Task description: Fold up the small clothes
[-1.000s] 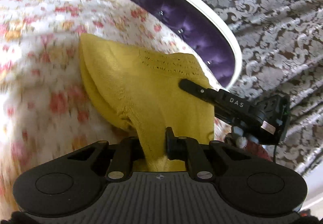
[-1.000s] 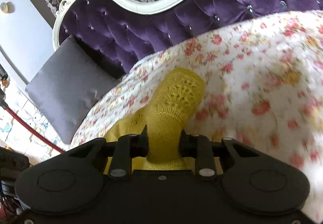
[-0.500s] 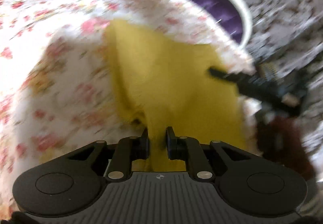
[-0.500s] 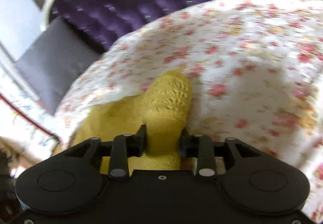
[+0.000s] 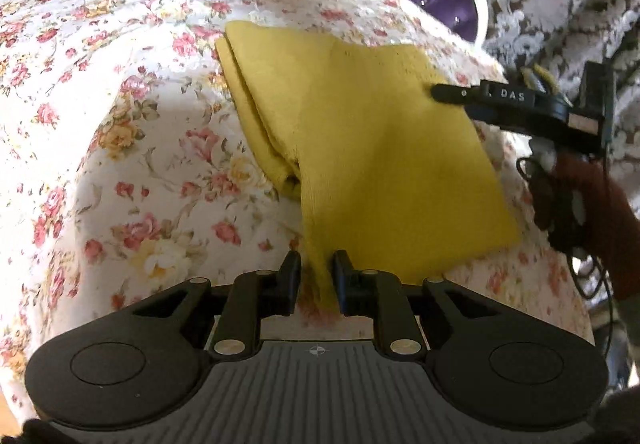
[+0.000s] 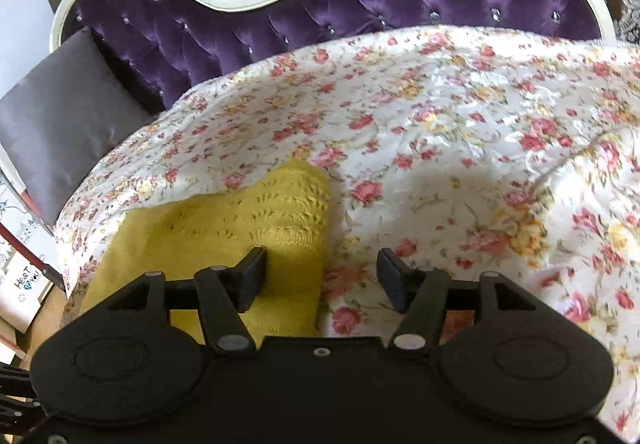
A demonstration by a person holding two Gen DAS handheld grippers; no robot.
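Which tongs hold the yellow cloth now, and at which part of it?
The left tongs pinch the yellow cloth at its near corner. The right tongs are opening and grip nothing; the cloth only lies under them.

A purple tufted sofa (image 6: pixel 360 16) with a white carved frame carries a white quilt (image 6: pixel 460 132) printed with pink and yellow roses. A folded yellow knit garment (image 5: pixel 360 148) lies flat on the quilt. A grey cushion (image 6: pixel 56 116) rests at the sofa's end.
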